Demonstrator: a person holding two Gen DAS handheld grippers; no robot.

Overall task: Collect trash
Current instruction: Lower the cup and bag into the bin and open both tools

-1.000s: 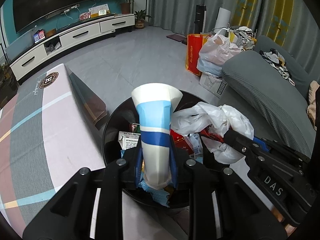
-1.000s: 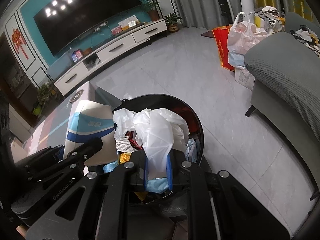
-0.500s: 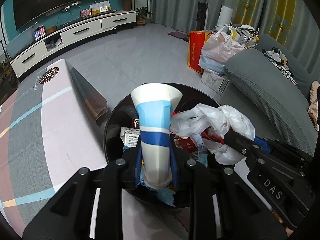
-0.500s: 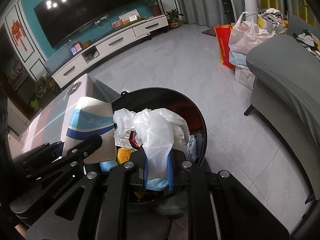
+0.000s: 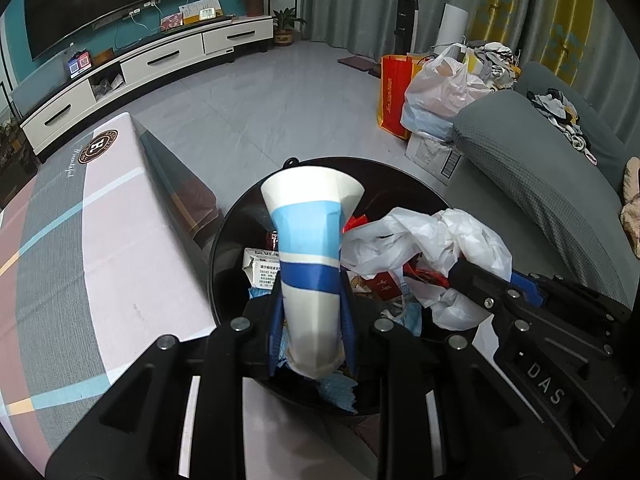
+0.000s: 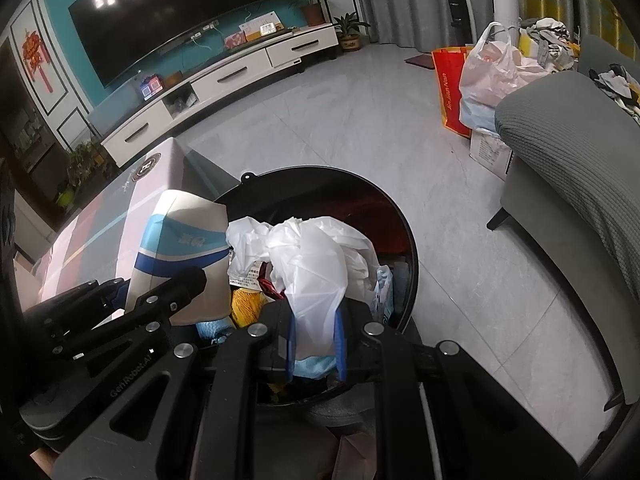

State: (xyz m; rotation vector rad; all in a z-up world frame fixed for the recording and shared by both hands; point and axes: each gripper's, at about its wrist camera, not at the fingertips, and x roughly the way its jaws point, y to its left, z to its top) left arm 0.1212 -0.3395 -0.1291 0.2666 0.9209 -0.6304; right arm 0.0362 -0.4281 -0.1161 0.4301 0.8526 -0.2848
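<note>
With your left tongs [image 5: 311,316] pinching the paper cup [image 5: 311,256] and your right tongs [image 6: 315,338] pinching the white plastic bag [image 6: 316,272], both held directly above the black bin [image 5: 224,256], you seem at the drop step: spread both to release.

Left tongs [image 5: 312,320] matte black, angular cut-out frame, round silver screws, blue pads on inner finger faces, right tongs [image 6: 316,340] same black build, blue pads, silver screws, white "DAS" lettering on side, "GenRobot.AI" on left unit's flank
</note>
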